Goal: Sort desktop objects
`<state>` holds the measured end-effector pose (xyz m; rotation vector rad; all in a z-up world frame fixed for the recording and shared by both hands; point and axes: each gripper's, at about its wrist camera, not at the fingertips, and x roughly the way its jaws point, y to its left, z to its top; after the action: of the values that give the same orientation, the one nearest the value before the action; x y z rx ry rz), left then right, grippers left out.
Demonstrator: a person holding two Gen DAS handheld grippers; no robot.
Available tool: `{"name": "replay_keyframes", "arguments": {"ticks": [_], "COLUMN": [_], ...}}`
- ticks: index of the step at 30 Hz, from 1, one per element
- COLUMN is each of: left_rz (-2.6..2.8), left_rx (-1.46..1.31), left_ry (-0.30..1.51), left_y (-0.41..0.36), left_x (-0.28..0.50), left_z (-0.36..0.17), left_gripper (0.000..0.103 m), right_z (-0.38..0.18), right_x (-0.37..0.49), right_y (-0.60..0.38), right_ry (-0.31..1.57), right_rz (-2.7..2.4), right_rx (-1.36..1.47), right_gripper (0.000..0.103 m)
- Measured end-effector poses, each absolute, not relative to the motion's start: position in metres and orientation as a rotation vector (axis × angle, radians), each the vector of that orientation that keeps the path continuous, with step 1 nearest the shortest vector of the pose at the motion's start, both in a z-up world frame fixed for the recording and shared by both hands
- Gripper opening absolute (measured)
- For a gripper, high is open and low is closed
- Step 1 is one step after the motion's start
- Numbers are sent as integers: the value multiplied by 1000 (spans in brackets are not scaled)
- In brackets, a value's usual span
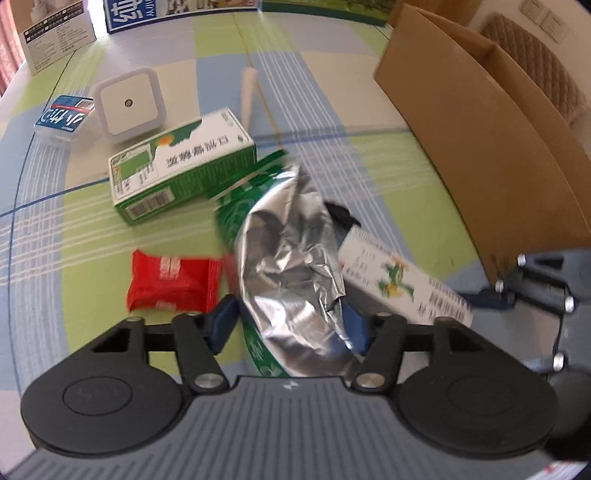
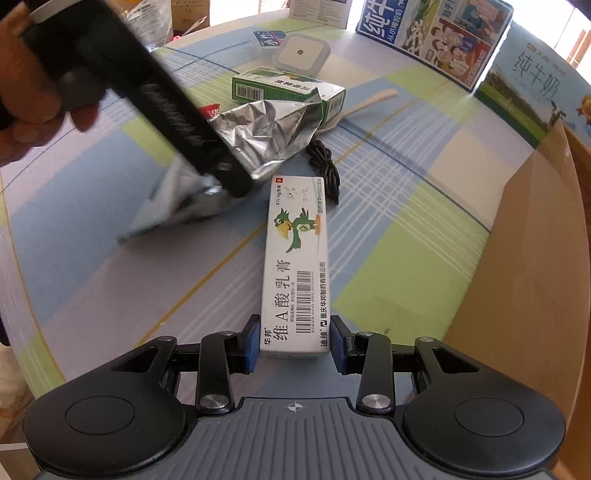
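A crumpled silver foil bag with green print sits between the blue pads of my left gripper, which is shut on it. From the right wrist view the same bag hangs blurred from the left gripper, held by a person's hand. My right gripper is shut on the near end of a long white ointment box with a green parrot print. That box reaches out from the right gripper and lies beside the bag.
On the checked cloth lie a green-white carton, a red packet, a white square night light, a small blue box, a rolled paper and a black cable. An open cardboard box stands right. Milk cartons line the back.
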<state>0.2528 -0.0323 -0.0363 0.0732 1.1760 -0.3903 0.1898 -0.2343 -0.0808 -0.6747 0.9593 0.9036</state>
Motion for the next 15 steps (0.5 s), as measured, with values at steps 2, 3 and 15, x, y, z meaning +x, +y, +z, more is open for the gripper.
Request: {"name": "replay_keyframes", "arguments": {"ticks": [2, 3, 15], "left_rz": [-411, -424, -454], "left_rx": [135, 170, 331], "left_ry": [1179, 1184, 1204], "left_y": [-32, -32, -36], "left_x": [238, 230, 169], "left_z": [-34, -34, -35], "left_gripper": [50, 50, 78], "right_z": [-80, -79, -72], "right_x": [184, 180, 134], "right_y": [-240, -243, -283], "right_ry": [969, 975, 997], "right_rz": [897, 891, 835], "right_rx": [-654, -641, -542], "right_gripper": [35, 35, 38]}}
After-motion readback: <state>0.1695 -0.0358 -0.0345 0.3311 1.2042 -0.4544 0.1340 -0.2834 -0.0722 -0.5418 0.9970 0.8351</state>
